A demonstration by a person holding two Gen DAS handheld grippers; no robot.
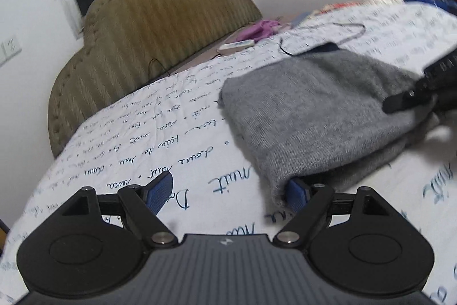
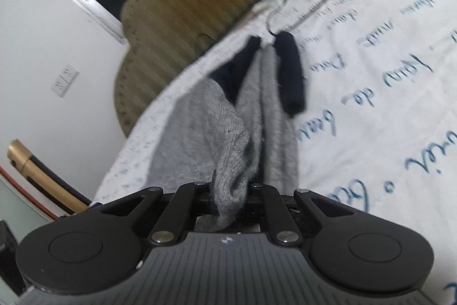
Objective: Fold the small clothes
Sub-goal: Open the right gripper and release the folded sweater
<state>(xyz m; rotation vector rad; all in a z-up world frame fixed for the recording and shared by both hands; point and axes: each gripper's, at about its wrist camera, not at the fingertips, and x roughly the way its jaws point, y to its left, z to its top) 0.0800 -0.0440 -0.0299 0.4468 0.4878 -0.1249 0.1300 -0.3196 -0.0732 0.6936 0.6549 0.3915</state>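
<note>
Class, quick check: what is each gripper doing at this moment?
Left gripper: open, one finger tucked under the grey sweater edge.
Right gripper: shut on a bunch of grey sweater.

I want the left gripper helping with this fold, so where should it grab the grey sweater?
Probably the near corner of the grey sweater, approached low from the front: that folded edge lies just ahead of the open left gripper, already over one finger.

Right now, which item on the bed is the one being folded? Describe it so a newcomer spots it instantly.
Start at the olive ribbed headboard, then follow the white sheet with blue handwriting toward the grippers. The grey knit garment lies there, partly folded, one edge pinched in the right gripper. It is the only fuzzy grey piece with dark navy cuffs; the purple cloth and wire hanger sit beyond it.
</note>
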